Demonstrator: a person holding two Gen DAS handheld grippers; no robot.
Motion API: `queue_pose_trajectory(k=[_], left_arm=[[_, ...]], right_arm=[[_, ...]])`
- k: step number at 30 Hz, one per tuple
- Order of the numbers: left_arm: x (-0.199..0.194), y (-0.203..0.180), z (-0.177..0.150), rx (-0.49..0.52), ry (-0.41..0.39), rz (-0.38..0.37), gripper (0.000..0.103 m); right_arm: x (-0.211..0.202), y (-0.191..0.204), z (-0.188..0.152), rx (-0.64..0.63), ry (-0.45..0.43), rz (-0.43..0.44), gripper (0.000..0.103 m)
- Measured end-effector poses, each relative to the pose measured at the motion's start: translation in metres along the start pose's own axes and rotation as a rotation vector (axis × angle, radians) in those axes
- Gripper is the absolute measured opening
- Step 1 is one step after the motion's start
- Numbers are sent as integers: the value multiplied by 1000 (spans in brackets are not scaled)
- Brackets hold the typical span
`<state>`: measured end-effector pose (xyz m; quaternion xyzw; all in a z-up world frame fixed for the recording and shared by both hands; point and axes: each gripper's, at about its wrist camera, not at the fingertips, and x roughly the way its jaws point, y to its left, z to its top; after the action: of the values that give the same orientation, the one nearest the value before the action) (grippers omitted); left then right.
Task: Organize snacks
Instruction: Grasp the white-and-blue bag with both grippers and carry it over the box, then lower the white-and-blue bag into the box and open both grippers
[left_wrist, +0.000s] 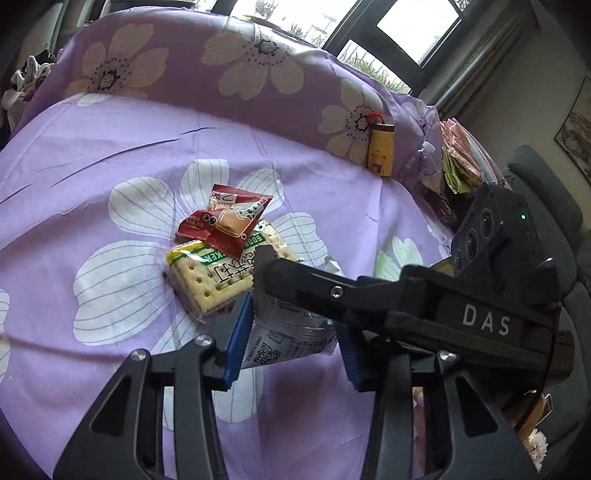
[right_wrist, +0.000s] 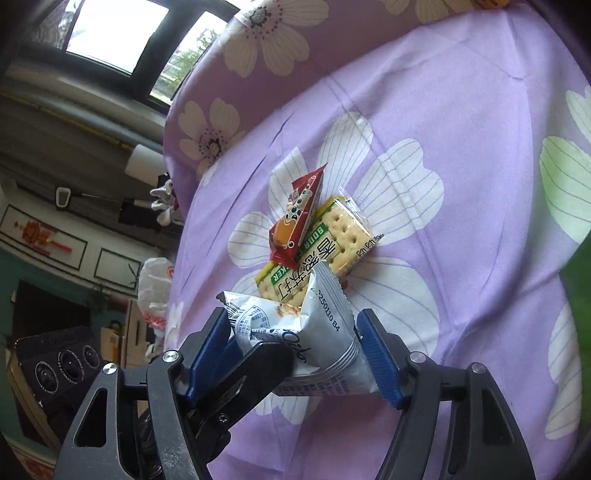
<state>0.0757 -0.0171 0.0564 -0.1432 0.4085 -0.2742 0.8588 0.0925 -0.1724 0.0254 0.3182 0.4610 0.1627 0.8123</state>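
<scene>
Black gripper arms with blue ribbed pads fill the foreground of both views. Between them is a crinkled silver-white foil snack packet (left_wrist: 284, 339) (right_wrist: 314, 332), printed with a QR code and a date stamp.

Largest in the scene is the lilac bedsheet with big white flower prints (left_wrist: 92, 166) (right_wrist: 461, 129), spread flat and rising at the far edge over a padded hump.

On the left wrist view, the left gripper (left_wrist: 291, 347) has its pads at either side of the packet, the left pad touching it; whether the right pad presses cannot be told. The right gripper (right_wrist: 303, 354) reaches across from the right, its black finger lying over the packet and hiding part of it. On the right wrist view its pads flank the packet, pressing both ends and clasping it.

Just beyond the packet lies a clear-wrapped pack of square soda crackers with a green and yellow label (left_wrist: 218, 273) (right_wrist: 325, 243), and leaning on top of it a small dark red cartoon-printed snack pouch (left_wrist: 225, 225) (right_wrist: 299, 218).

Far back against the hump stands a small yellow bottle with a brown cap (left_wrist: 380, 151).
</scene>
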Motion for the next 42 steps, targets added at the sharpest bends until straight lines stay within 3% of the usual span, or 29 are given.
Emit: queue_pose_trajectory(k=[11,17,22,34,42], left_arm=[[-39,-82,-15,151,-82,-141,43],[-33,-135,-30,237,-52,-187,43],[-24,-168,-32,245,-75,-239,43],[30,-229,-43,250,43,-316,43],[51,-241,-48,242,99,-305,44]], right_arm=[[-103,15,-27,-26,-212,-42,72],[-156,-6,-47,-19,-313,-70,72],[-192,-20,-43,-26,-371,-103,72],[-241,-84,-37,110,-398,-206,73],[-247,-111,-36,179,-385,-227,73]])
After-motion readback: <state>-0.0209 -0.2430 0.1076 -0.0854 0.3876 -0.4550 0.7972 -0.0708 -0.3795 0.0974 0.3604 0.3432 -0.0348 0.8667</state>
